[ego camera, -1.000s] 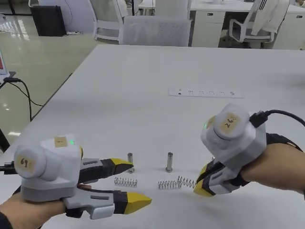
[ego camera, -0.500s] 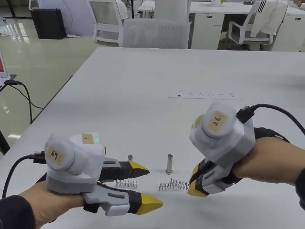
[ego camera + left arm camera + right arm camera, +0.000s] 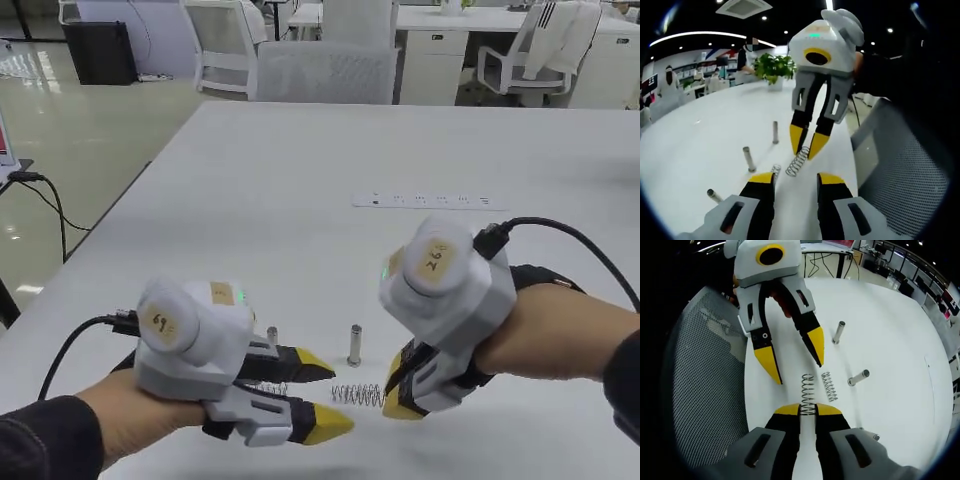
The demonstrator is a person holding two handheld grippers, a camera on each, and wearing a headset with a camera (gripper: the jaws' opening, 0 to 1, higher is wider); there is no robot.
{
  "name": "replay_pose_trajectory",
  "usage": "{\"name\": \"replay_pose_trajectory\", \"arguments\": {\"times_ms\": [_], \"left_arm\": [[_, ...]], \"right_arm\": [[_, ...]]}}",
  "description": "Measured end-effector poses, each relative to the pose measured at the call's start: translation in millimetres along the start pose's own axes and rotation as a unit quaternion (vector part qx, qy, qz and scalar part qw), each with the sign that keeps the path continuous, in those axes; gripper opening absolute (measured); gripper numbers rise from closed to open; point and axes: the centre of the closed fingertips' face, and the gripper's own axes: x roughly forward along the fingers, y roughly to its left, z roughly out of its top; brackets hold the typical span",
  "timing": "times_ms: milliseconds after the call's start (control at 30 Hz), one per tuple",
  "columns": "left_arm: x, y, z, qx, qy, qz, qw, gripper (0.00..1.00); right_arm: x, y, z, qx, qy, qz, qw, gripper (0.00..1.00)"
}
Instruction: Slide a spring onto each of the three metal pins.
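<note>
A spring [image 3: 807, 388] lies on the white table with its near end between the tips of my right gripper [image 3: 807, 410], which is shut on it. The same spring [image 3: 357, 394] runs left from the right gripper [image 3: 393, 398] toward my left gripper [image 3: 327, 396]. The left gripper [image 3: 796, 180] is open, facing the right one, with nothing between its fingers. A second spring [image 3: 829, 386] lies loose beside the held one. Three short metal pins [image 3: 838, 332] [image 3: 858, 377] [image 3: 875, 437] are just beyond the springs. Two pins [image 3: 354, 344] [image 3: 272, 335] stand upright in the head view.
A white power strip [image 3: 422, 200] lies farther back on the table [image 3: 300, 180]. A black cable [image 3: 560, 235] trails from the right gripper. A grey mesh chair [image 3: 325, 70] stands at the table's far edge, with desks and office chairs behind it.
The left gripper has moved right and the right gripper left, so their tips now nearly meet. The held spring has shifted left with the right gripper.
</note>
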Motion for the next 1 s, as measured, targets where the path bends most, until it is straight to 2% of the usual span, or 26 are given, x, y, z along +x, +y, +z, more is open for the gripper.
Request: {"name": "replay_pose_trajectory", "arguments": {"times_ms": [667,1000], "left_arm": [[8.1,-21.0,-11.0,0.052,0.023,-0.035,0.9978,0.05],[9.3,-26.1,-16.0,0.074,0.038,-0.043,0.9956,0.04]], "right_arm": [[5.4,25.5,3.4,-0.054,0.007,0.044,0.9975,0.07],[4.5,28.7,4.0,-0.062,0.006,0.05,0.9968,0.07]]}}
